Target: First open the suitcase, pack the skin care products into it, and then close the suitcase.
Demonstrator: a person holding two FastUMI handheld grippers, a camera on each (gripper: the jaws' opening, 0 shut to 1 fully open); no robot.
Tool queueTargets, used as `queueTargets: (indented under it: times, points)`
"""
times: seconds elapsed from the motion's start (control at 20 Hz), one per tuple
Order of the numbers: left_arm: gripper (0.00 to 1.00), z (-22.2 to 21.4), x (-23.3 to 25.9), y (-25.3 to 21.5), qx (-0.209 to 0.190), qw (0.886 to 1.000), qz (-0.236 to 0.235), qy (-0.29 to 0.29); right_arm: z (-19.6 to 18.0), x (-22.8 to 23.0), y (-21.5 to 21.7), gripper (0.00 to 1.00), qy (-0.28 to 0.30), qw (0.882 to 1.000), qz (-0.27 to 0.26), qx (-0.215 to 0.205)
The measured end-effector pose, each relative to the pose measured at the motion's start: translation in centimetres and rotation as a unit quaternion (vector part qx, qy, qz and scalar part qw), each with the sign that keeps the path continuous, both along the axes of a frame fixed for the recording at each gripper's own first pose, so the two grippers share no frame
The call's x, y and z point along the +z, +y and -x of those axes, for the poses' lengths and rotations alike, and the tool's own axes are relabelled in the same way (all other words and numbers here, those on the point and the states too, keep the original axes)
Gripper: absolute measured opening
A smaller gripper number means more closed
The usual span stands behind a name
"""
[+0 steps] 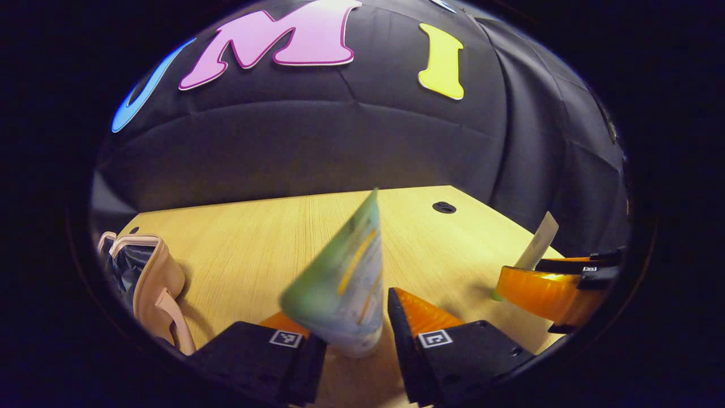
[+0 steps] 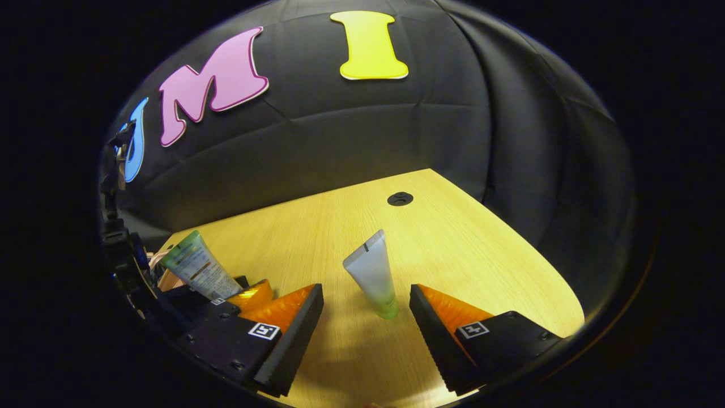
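Note:
A green and white tube [image 1: 345, 283] leans between my left gripper's [image 1: 355, 335] fingers, which are shut on its lower end; it looks blurred. In the right gripper view the same tube [image 2: 195, 265] sticks up from the left gripper [image 2: 229, 303] at the far left. A white tube with a green cap [image 2: 374, 277] stands cap-down on the table between the fingers of my right gripper [image 2: 365, 296], which is open with a gap on each side. The left gripper view has that right gripper [image 1: 552, 292] and the white tube [image 1: 541, 241] at the right. A pink suitcase [image 1: 156, 283] stands open at the left, dark lining showing.
The wooden table [image 2: 481, 255] runs back to the black cloth wall, with a dark cable hole [image 2: 400, 199] near its far edge. The same cable hole [image 1: 444, 207] shows in the left gripper view. The table's right edge is close beside the right gripper.

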State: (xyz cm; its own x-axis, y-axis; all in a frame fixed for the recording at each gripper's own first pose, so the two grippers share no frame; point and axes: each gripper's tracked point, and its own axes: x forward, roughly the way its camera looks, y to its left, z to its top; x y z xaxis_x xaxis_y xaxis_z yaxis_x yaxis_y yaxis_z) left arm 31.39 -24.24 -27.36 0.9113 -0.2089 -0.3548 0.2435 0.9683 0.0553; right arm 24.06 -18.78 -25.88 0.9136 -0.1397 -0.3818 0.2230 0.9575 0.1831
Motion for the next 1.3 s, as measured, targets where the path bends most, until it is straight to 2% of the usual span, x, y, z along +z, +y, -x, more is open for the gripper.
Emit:
queueTargets:
  times: [0.05,0.25,0.4,0.45,0.5,0.6,0.7,0.75,0.8,0.85,0.95,1.05,1.1,1.15,1.3]
  points:
    - [0.49,-0.2,0.4,0.0,0.000,1.000,-0.001,-0.002,-0.4,-0.3,-0.2,0.97,0.001,1.000,-0.002,-0.005]
    - [0.45,0.5,0.2,0.3,-0.001,1.000,0.005,0.006,-2.0,-1.1,-1.2,0.97,0.004,1.000,0.006,-0.025]
    - [0.45,1.0,0.2,1.0,0.004,1.000,0.012,0.012,-3.4,-1.3,-2.0,0.94,0.003,0.999,0.039,-0.028]
    - [0.48,1.3,0.1,1.3,0.010,1.000,0.018,0.014,-3.8,-1.3,-2.3,0.82,0.001,0.998,0.055,-0.029]
    - [0.44,1.4,0.2,1.6,0.015,1.000,0.022,0.013,-3.7,-1.3,-2.5,0.80,0.001,0.997,0.068,-0.029]
    - [0.45,1.5,0.2,1.9,0.019,0.999,0.027,0.011,-4.2,-1.7,-2.3,0.51,0.004,0.997,0.076,-0.018]
    - [0.41,1.6,0.1,2.2,0.018,1.000,0.020,0.010,-3.8,-1.8,-1.3,0.31,0.003,0.997,0.080,0.006]
    - [0.45,1.6,0.2,2.3,0.015,1.000,0.017,0.008,-3.5,-1.8,-0.9,0.30,0.006,0.996,0.090,0.013]
    - [0.45,1.6,0.2,2.3,0.013,1.000,0.019,0.007,-3.0,-1.9,-0.6,0.22,0.012,0.995,0.096,0.024]
    - [0.45,1.8,0.2,2.4,0.012,1.000,0.024,0.008,-2.5,-1.9,-0.2,0.28,0.017,0.994,0.099,0.033]
    - [0.46,2.4,0.6,2.4,0.006,0.999,0.040,0.011,-1.3,-0.6,0.8,0.28,0.014,0.994,0.098,0.043]
    - [0.44,3.2,2.2,2.9,0.002,0.999,0.046,0.000,-0.2,2.1,1.9,0.28,-0.010,0.994,0.098,0.048]
    - [0.43,3.8,3.5,3.4,0.001,0.999,0.044,-0.008,0.2,3.7,2.6,0.22,-0.024,0.993,0.098,0.053]
    - [0.43,4.5,5.1,3.9,0.000,0.999,0.048,-0.019,0.9,5.0,3.5,0.27,-0.031,0.992,0.107,0.061]
    - [0.43,7.6,10.4,7.3,0.011,0.997,0.074,-0.032,3.8,8.4,6.8,0.27,-0.040,0.985,0.134,0.096]
